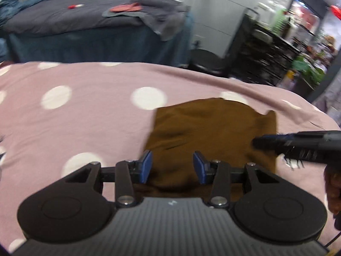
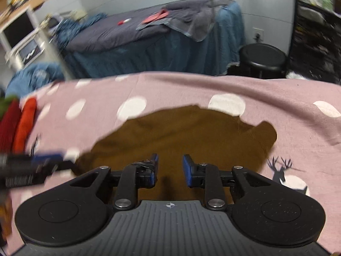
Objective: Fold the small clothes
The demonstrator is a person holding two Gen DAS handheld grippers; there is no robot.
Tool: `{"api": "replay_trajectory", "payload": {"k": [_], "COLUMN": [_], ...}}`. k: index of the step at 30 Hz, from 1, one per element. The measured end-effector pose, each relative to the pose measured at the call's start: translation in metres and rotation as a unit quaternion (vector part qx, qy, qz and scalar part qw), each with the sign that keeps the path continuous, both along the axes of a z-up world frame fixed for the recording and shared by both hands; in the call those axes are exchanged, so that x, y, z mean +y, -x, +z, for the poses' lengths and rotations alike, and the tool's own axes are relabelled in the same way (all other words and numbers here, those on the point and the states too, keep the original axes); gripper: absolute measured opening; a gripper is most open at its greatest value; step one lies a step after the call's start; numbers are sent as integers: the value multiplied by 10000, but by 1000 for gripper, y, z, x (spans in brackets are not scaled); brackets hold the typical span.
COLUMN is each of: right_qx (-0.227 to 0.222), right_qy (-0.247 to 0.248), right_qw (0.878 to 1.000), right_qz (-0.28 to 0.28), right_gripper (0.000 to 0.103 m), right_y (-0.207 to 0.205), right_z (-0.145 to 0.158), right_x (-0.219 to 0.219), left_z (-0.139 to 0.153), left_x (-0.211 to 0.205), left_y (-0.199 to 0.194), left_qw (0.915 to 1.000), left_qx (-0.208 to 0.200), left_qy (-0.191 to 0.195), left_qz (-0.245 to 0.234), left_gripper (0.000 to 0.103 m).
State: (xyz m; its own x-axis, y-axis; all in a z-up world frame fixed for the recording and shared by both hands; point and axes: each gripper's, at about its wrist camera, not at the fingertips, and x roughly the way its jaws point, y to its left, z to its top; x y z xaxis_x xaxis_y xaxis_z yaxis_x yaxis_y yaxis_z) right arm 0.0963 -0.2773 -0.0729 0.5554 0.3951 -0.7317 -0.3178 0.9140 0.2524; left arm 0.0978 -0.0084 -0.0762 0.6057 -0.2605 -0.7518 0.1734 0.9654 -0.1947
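A small brown garment (image 1: 213, 132) lies folded flat on the pink sheet with white dots (image 1: 85, 117). My left gripper (image 1: 172, 166) hovers over its near left edge, blue pads apart with nothing pinched between them. The right gripper's black finger (image 1: 298, 144) reaches in from the right over the cloth's right side. In the right wrist view the brown garment (image 2: 181, 136) spreads ahead, and my right gripper (image 2: 170, 169) stands open above its near part, empty. The left gripper (image 2: 32, 166) shows blurred at the left edge.
Red and orange folded clothes (image 2: 19, 125) lie at the sheet's left end. A deer print (image 2: 281, 168) marks the sheet at the right. Behind stand a bed with grey and blue covers (image 1: 85, 21), a black stool (image 2: 263, 58) and dark shelving (image 1: 266, 47).
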Motion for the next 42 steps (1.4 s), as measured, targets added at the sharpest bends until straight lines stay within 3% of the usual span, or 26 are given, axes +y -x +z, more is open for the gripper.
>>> {"api": "replay_trajectory", "payload": {"k": [3, 7, 11, 12, 15, 20, 23, 26, 28, 33, 35, 36, 37, 39, 42], "right_qx": [-99, -182, -83, -77, 15, -33, -141, -287, -355, -2, 23, 55, 43, -12, 46], "right_qy": [326, 625, 755, 748, 714, 693, 542, 475, 478, 530, 722, 924, 1159, 1290, 1258], "right_qw": [9989, 9956, 9957, 9960, 9970, 9975, 9982, 9965, 9943, 9898, 9853, 9823, 9795, 9777, 9761], "right_qz": [335, 675, 528, 485, 304, 94, 198, 632, 889, 1320, 1546, 1631, 1646, 1658, 1772], "right_gripper": [45, 46, 46, 47, 66, 64, 63, 63, 63, 62, 56, 29, 2, 0, 0], "right_y": [17, 36, 41, 44, 46, 59, 73, 84, 84, 76, 80, 82, 84, 90, 100], "right_z": [-5, -13, -22, -23, -22, -13, -5, -1, -3, -22, -28, -32, -36, -36, -30], "right_x": [8, 14, 3, -1, -11, -20, -17, 1, 16, 53, 63, 68, 71, 70, 61], "left_z": [-16, -50, -70, -73, -71, -58, -54, -44, -45, -56, -58, -62, -63, -60, -52], "left_x": [-20, -6, 32, 40, 60, 84, 81, 70, 62, 46, 45, 46, 47, 51, 53], "left_y": [-11, -34, -34, -33, -28, -9, 6, 13, 8, -7, -9, -11, -11, -11, -5], "left_qw": [9995, 9950, 9893, 9887, 9868, 9810, 9840, 9893, 9892, 9890, 9900, 9901, 9899, 9898, 9919], "left_qx": [206, 735, 1043, 1097, 1125, 1138, 1109, 910, 983, 1159, 1205, 1259, 1298, 1306, 1212], "left_qy": [-197, -466, -475, -419, -573, -312, -230, -181, -237, -313, -215, -126, -15, 57, -27], "left_qz": [-98, 480, 902, 933, 1013, 1542, 1377, 1129, 1061, 858, 697, 614, 575, 561, 388], "left_gripper": [43, 44, 61, 63, 63, 61, 61, 61, 61, 58, 40, 25, 18, 11, 10]}}
